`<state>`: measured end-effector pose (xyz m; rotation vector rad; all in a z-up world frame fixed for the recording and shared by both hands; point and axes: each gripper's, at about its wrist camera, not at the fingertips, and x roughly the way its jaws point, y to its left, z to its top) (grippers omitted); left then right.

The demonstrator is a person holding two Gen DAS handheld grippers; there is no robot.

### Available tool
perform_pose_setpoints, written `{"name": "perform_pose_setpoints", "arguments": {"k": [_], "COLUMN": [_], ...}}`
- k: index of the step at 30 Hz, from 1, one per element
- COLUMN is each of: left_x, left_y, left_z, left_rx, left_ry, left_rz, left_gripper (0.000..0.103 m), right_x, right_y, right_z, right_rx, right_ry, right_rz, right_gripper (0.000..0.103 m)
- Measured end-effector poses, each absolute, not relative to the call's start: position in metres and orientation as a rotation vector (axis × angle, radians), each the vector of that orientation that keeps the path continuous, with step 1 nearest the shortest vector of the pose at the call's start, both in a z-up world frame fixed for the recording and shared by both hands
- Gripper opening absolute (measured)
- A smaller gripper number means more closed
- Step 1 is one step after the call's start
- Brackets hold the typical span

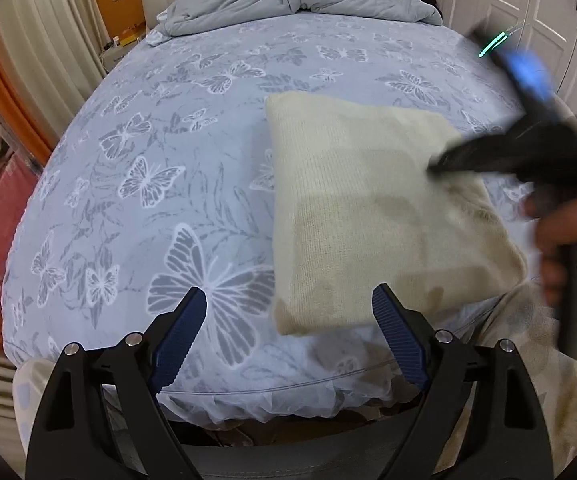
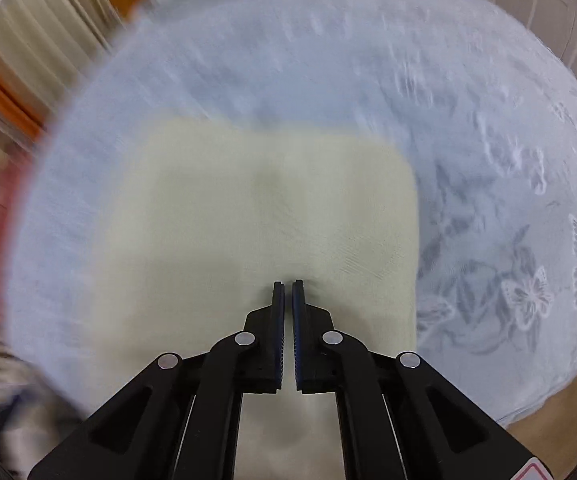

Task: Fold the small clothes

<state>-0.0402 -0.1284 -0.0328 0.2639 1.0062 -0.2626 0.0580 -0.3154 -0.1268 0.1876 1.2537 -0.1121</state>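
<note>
Lying folded into a neat rectangle near the front edge of the bed (image 1: 136,128), the cream sweater (image 1: 368,216) is free of the left gripper (image 1: 288,320), spread wide and empty, while the right gripper (image 2: 287,286), pinched together on nothing, smooths its top

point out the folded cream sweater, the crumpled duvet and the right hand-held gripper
folded cream sweater (image 1: 372,208): left wrist view, middle of its top face
crumpled duvet (image 1: 288,0): left wrist view, its bunched middle
right hand-held gripper (image 2: 288,286): right wrist view, between its shut fingertips
</note>
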Motion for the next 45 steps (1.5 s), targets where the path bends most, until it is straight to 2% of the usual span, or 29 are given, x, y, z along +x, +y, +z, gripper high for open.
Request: {"name": "perform_pose_setpoints", "arguments": {"k": [2, 6, 8, 9, 10, 14, 16, 18, 19, 22, 25, 26, 27, 32, 34, 35, 36, 37, 40, 42, 45], "left_x": [-0.04, -0.035, -0.034, -0.033, -0.032, -0.031, -0.03, -0.027, -0.024, -0.003, 0.027, 0.032, 0.038, 0.044, 0.044, 0.047, 0.049, 0.051, 0.053, 0.057, 0.068], "left_y": [-0.127, -0.123, -0.123, -0.123, -0.122, -0.124, -0.124, -0.12, -0.118, -0.113, -0.114, -0.113, -0.114, -0.12, -0.126, -0.128, -0.131, -0.132, -0.134, -0.135, -0.139], "left_z": [-0.033, -0.035, -0.037, -0.039, -0.041, -0.05, -0.05, -0.044, -0.041, -0.041, -0.058, -0.061, -0.064, -0.056, -0.059, -0.064, -0.073, -0.079, -0.081, -0.08, -0.087], "left_rx": [0.269, 0.256, 0.252, 0.252, 0.251, 0.252, 0.241, 0.193, 0.166, 0.056, -0.057, -0.079, -0.097, -0.079, -0.033, -0.015, 0.001, -0.006, -0.046, -0.069, -0.107], "left_ry": [1.007, 1.017, 1.024, 1.031, 1.037, 1.068, 1.078, 1.07, 1.062, 1.086, 1.17, 1.177, 1.182, 1.148, 1.13, 1.14, 1.17, 1.194, 1.201, 1.212, 1.253], "left_rz": [-0.258, -0.253, -0.251, -0.251, -0.251, -0.253, -0.257, -0.276, -0.28, -0.295, -0.272, -0.264, -0.247, -0.239, -0.231, -0.229, -0.229, -0.24, -0.264, -0.292, -0.299], "left_gripper": [0.083, 0.083, 0.083, 0.083, 0.083, 0.083, 0.083, 0.09, 0.094, 0.098, 0.098, 0.098, 0.097, 0.097, 0.097, 0.097, 0.097, 0.098, 0.097, 0.097, 0.098], "right_x": [0.065, 0.038, 0.018, 0.01, 0.008, 0.008, -0.003, -0.017, -0.024, -0.034, -0.033, -0.024, -0.022, -0.034, -0.022, -0.017, -0.016, -0.017, -0.021, -0.022, -0.016], "right_y": [-0.303, -0.31, -0.323, -0.332, -0.334, -0.338, -0.353, -0.372, -0.383, -0.394, -0.372, -0.364, -0.358, -0.376, -0.38, -0.376, -0.373, -0.373, -0.378, -0.382, -0.387], "right_z": [-0.114, -0.068, -0.086, -0.113, -0.126, -0.103, -0.078, -0.069, -0.07, -0.087, -0.104, -0.108, -0.111, -0.074, -0.106, -0.125, -0.132, -0.127, -0.11, -0.111, -0.133], "right_rx": [0.104, 0.261, 0.288, 0.286, 0.308, 0.307, 0.391, 0.458, 0.503, 0.62, 0.604, 0.575, 0.535, 0.555, 0.511, 0.481, 0.458, 0.459, 0.509, 0.525, 0.572], "right_ry": [1.269, 1.135, 1.182, 1.25, 1.237, 1.195, 1.103, 1.058, 1.056, 1.104, 1.148, 1.166, 1.182, 1.04, 1.166, 1.234, 1.225, 1.215, 1.149, 1.127, 1.189], "right_rz": [-0.122, -0.07, -0.155, -0.199, -0.182, -0.157, -0.162, -0.198, -0.212, -0.152, -0.09, -0.074, -0.073, -0.117, -0.137, -0.13, -0.131, -0.121, -0.113, -0.124, -0.119], "right_gripper": [0.0, 0.002, 0.002, 0.001, 0.0, 0.0, 0.014, 0.055, 0.057, 0.057, 0.055, 0.041, 0.019, 0.016, 0.016, 0.018, 0.021, 0.022, 0.035, 0.068, 0.071]}}
